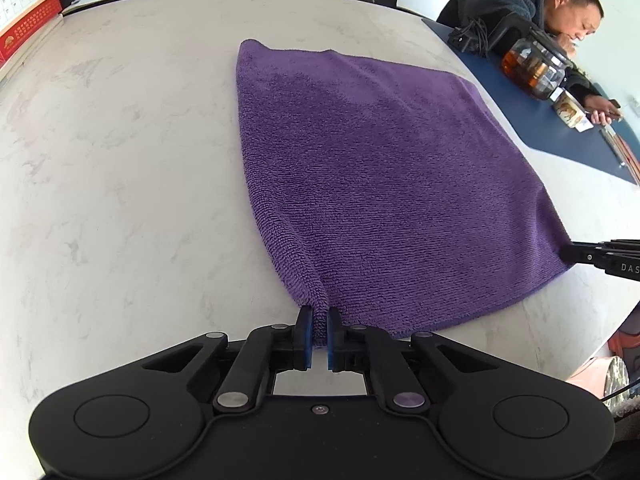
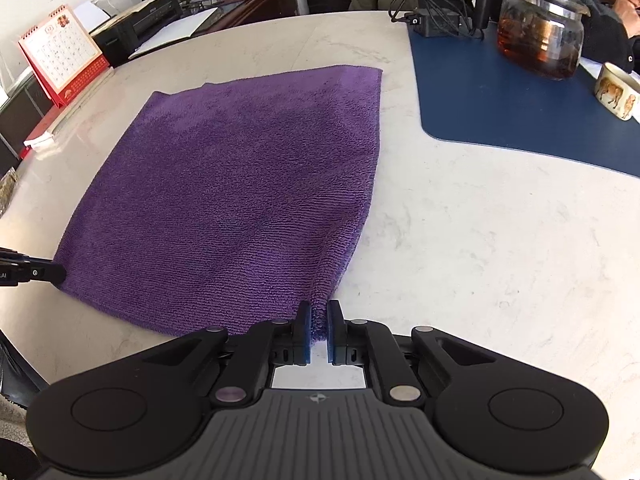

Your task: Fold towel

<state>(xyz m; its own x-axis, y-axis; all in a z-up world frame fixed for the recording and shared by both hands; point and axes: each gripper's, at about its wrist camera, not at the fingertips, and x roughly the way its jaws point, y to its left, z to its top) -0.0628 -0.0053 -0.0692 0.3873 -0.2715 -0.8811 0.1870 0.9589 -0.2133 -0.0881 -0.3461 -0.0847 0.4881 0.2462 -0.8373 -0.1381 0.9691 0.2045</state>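
Note:
A purple towel (image 1: pixel 372 184) lies spread flat on the pale marble table (image 1: pixel 120 160). My left gripper (image 1: pixel 319 320) is shut on the towel's near left corner, the cloth bunched between its blue pads. In the right wrist view the same towel (image 2: pixel 240 184) stretches away to the left, and my right gripper (image 2: pixel 319 316) is shut on its near right corner. Each gripper also shows in the other's view: the right gripper (image 1: pixel 568 254) at the towel's right corner, the left gripper (image 2: pixel 58 274) at its left corner.
A blue mat (image 2: pixel 500 104) lies to the right with a glass teapot (image 2: pixel 540 36), a patterned cup (image 2: pixel 616 90) and a black charger with cable (image 2: pixel 436 20). A person (image 1: pixel 520 0) sits behind it. A red desk calendar (image 2: pixel 60 56) stands at the far left edge.

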